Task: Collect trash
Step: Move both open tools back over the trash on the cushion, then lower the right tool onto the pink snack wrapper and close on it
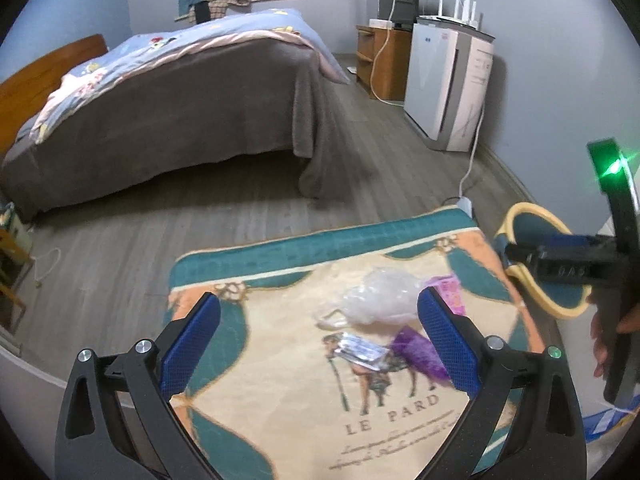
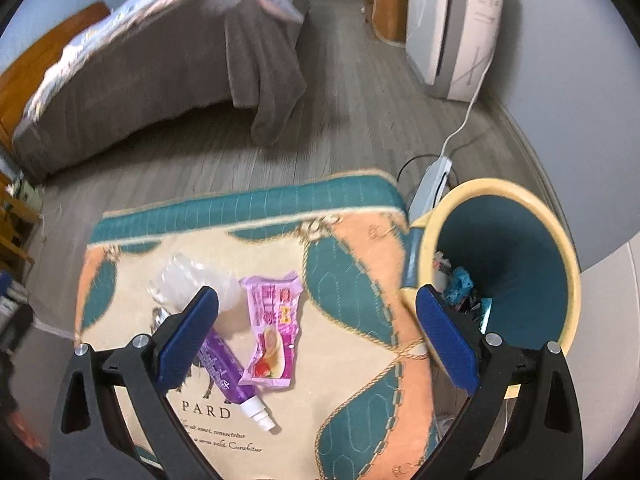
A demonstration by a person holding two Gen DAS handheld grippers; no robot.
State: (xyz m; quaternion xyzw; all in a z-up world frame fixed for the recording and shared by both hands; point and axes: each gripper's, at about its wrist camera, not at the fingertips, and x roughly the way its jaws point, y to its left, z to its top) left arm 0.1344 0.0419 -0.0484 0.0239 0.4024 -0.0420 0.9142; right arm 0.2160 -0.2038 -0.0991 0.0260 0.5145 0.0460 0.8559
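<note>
Beside the teal trash bin [image 2: 520,240], on the quilted counter [image 2: 352,280], lie a pink wrapper [image 2: 272,320], purple tube [image 2: 224,368] and crumpled clear plastic [image 2: 192,280]; left gripper [image 1: 320,344] and right gripper [image 2: 316,336] both hover spread wide, holding nothing.

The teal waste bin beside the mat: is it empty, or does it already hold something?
Not empty. The right wrist view looks into the bin and shows several scraps of trash at its bottom.

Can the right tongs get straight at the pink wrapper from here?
Probably yes. The right tongs are open and empty, and the pink wrapper lies flat and uncovered on the mat between the fingers, with only the purple tube close beside it.
</note>
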